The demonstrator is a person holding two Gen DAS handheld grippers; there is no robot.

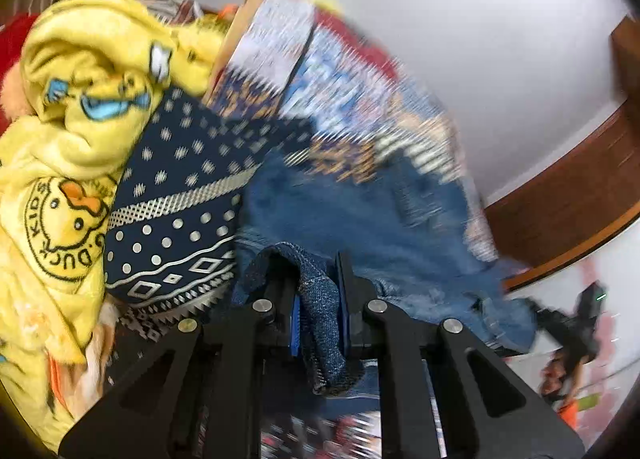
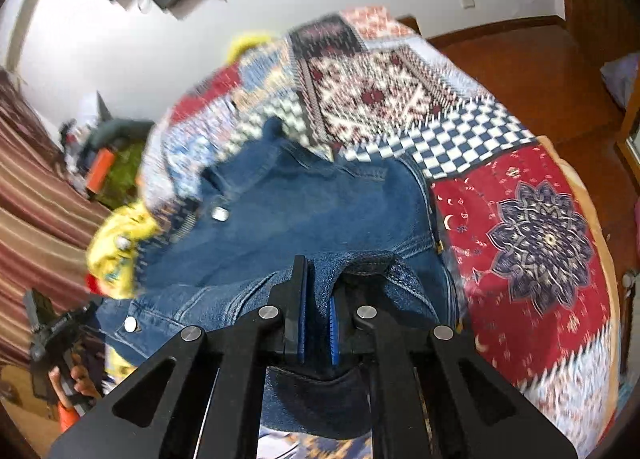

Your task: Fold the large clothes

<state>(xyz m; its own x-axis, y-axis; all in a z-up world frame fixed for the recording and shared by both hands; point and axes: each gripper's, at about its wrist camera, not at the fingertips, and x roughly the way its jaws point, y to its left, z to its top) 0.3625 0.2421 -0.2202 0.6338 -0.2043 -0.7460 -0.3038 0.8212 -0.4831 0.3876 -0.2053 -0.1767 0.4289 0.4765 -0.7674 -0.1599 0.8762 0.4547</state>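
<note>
The left hand-held gripper (image 1: 320,299) is pinching a fold of the denim jacket (image 1: 352,215) between its blue pads, and the right hand-held gripper (image 2: 318,307) is clamping another edge of the same jacket (image 2: 288,211). Beyond both, the jacket is spreading over the patchwork-covered bed (image 2: 532,219). Left of the left gripper, a yellow duck blanket (image 1: 68,163) and a navy patterned garment (image 1: 180,219) are lying heaped.

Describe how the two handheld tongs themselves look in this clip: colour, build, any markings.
Both the left tongs and right tongs look alike: matte black angular linkage arms with triangular cut-outs, joined by round silver pins. The fingers are flat black plates lined with ribbed blue pads. No cables, lettering or sleeves show in the wrist views.
</note>
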